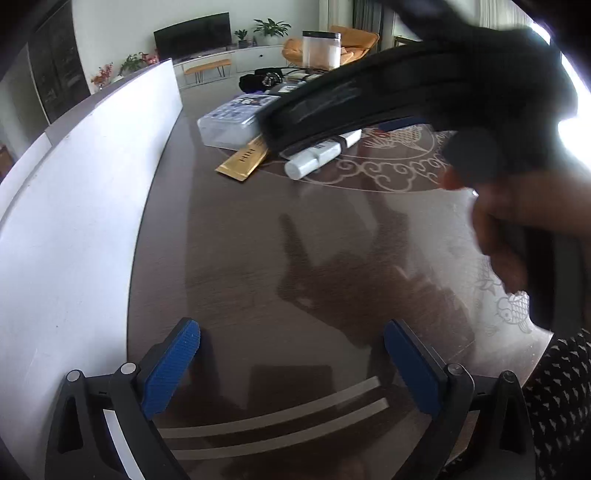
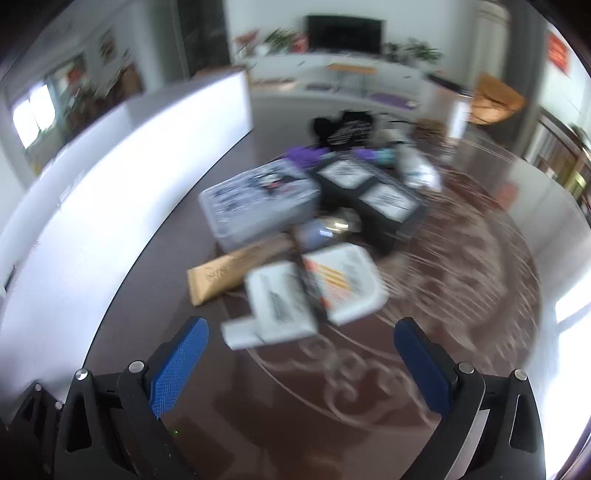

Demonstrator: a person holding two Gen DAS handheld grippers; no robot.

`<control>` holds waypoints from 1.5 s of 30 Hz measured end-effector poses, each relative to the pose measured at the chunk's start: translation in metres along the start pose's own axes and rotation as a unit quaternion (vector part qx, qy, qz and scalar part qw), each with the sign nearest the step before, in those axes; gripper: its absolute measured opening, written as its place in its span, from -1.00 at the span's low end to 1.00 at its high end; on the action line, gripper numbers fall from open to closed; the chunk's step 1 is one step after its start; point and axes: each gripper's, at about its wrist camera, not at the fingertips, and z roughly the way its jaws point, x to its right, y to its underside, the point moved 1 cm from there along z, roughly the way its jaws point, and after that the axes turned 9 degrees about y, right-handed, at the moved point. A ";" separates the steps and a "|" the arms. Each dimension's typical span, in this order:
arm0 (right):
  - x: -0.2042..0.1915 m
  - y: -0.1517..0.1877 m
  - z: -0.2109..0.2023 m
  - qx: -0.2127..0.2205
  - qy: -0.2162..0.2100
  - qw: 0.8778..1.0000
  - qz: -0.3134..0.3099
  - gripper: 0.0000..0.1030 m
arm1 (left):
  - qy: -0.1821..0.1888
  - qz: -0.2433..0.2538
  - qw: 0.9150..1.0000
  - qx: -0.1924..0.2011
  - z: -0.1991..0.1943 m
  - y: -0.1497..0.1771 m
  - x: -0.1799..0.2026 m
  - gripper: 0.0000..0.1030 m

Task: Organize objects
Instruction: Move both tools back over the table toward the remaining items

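On the dark glossy wooden table [image 2: 147,280], a gold flat packet [image 2: 225,275] lies in front of a clear lidded plastic box [image 2: 258,203]. Right of the packet sits a white tube [image 2: 275,308]; a black two-compartment box [image 2: 373,192] lies right of the plastic box.

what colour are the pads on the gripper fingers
Blue, textured pads on black fingers; clearest in the left wrist view.

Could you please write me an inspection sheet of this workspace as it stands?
Surface: dark glossy table with pale scroll and fish inlay.
Job's things: white tubes, gold flat pack, clear lidded box, black divided box, all grouped mid-table.
Clutter: dark cloth and blurred purple items behind.
Grippers: left hand-held gripper open, empty; right hand-held gripper open, empty.
Cables: nothing seen clearly.
Surroundings: white panel along the left edge; television, plants, orange chair.
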 end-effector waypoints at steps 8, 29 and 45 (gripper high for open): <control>0.077 0.054 0.009 -0.017 0.054 0.993 0.107 0.96 | 0.004 0.009 1.000 0.002 -0.001 0.004 0.002 0.99; 0.112 0.121 -0.024 -0.001 0.091 0.982 0.168 1.00 | 0.012 0.021 1.000 -0.006 0.013 -0.019 0.015 1.00; 0.113 0.120 -0.023 0.005 0.094 0.981 0.171 1.00 | 0.014 0.025 1.000 -0.002 0.016 -0.022 0.015 1.00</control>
